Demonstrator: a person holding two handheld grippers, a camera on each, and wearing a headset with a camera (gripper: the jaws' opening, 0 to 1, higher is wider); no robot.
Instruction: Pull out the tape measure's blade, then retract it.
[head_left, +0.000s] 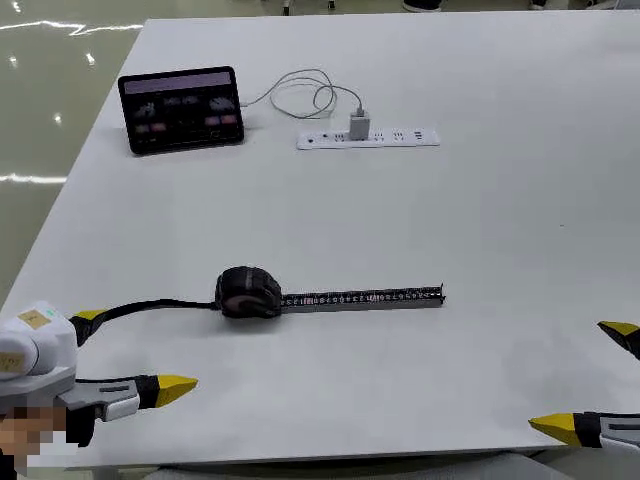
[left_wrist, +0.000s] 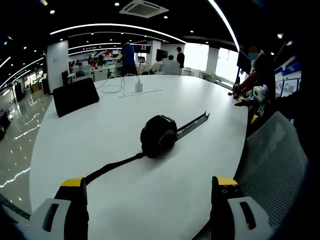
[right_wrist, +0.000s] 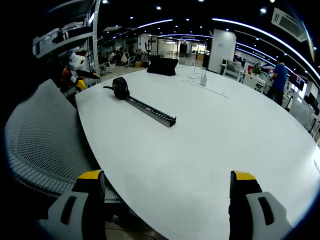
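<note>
A black tape measure lies on the white table, its blade drawn out to the right and lying flat. A black wrist strap trails left from the case. My left gripper is open at the table's near left corner, close to the strap's end and holding nothing. My right gripper is open at the near right edge, well clear of the blade tip. In the left gripper view the case sits ahead between the jaws. The right gripper view shows the case and blade far off.
A dark tablet stands at the back left. A white power strip with a charger and coiled white cable lies behind the tape. A grey mesh chair sits at the table's near edge. People stand in the room.
</note>
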